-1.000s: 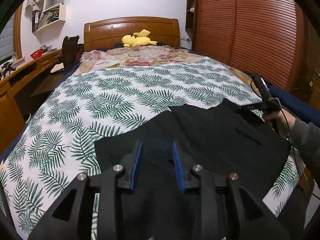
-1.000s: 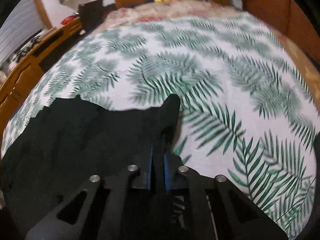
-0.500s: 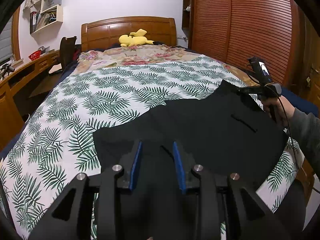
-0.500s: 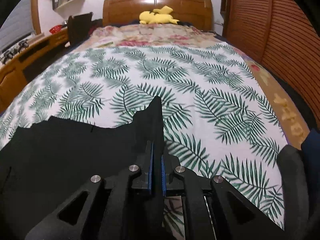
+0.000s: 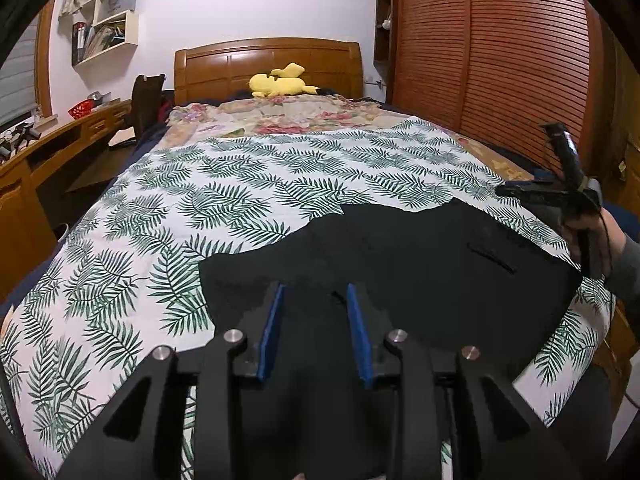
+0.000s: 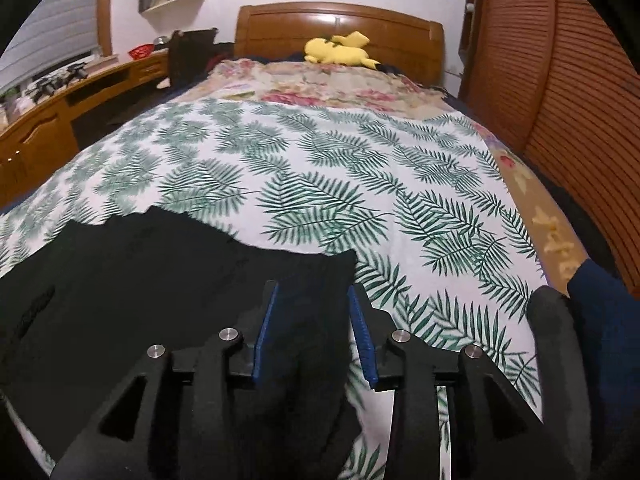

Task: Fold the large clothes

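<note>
A large black garment (image 5: 432,264) lies flat on the near end of the bed, on a palm-leaf cover (image 5: 240,208). My left gripper (image 5: 314,300) is open above its near left part, nothing between the blue pads. My right gripper (image 6: 312,304) is open over the garment's right corner (image 6: 320,276), which lies on the cover (image 6: 360,184). The garment fills the left of the right wrist view (image 6: 140,272). The right gripper also shows in the left wrist view (image 5: 560,196), held by a hand at the garment's right edge.
A yellow plush toy (image 5: 280,82) lies by the wooden headboard (image 5: 268,60). A floral blanket (image 5: 288,114) covers the far end. A wooden desk (image 5: 36,168) runs along the left, a slatted wardrobe (image 5: 500,60) along the right. A dark cushion (image 6: 560,360) sits at the right bed edge.
My right gripper has opened and let go of the garment's corner, which now lies flat on the bed. The garment has settled lower and nearer. My left gripper stays open.
</note>
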`<state>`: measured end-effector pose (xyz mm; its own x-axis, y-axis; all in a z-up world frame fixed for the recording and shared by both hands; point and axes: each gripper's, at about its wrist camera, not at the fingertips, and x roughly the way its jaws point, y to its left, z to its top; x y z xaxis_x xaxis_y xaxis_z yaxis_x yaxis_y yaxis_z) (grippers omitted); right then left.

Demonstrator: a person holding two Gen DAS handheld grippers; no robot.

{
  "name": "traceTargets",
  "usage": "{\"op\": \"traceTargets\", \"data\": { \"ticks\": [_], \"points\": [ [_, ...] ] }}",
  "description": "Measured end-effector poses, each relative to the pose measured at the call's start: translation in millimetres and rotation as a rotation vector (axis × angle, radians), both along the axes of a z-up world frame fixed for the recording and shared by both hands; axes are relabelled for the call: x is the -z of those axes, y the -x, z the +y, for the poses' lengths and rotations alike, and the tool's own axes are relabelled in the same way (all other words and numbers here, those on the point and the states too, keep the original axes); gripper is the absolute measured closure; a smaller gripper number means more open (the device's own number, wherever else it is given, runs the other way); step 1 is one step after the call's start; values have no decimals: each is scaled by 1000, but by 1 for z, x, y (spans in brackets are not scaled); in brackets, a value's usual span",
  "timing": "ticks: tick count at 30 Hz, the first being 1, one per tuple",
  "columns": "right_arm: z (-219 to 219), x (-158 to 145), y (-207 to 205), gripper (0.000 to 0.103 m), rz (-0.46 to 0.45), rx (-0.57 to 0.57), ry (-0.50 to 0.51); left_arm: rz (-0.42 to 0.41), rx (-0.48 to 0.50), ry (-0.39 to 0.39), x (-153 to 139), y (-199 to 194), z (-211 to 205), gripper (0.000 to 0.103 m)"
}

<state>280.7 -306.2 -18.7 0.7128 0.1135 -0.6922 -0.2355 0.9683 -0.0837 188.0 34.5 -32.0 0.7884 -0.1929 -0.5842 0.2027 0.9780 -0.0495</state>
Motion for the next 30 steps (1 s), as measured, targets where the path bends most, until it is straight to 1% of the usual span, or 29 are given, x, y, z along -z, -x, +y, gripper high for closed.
{"op": "traceTargets", "data": {
  "ticks": [4,11,16,30],
  "points": [
    [10,-1,26,57,-2,-42,-9,-6,-13,6,0,3,2,72],
    [25,6,61,55,12,-95,-14,-18,-21,5,0,10,2,71],
    [32,15,83,51,26,-116,-11,-13,-23,9,2,16,4,71],
    [34,24,120,49,29,-112,24,-4,-34,25,8,31,4,71]
  ]
}}
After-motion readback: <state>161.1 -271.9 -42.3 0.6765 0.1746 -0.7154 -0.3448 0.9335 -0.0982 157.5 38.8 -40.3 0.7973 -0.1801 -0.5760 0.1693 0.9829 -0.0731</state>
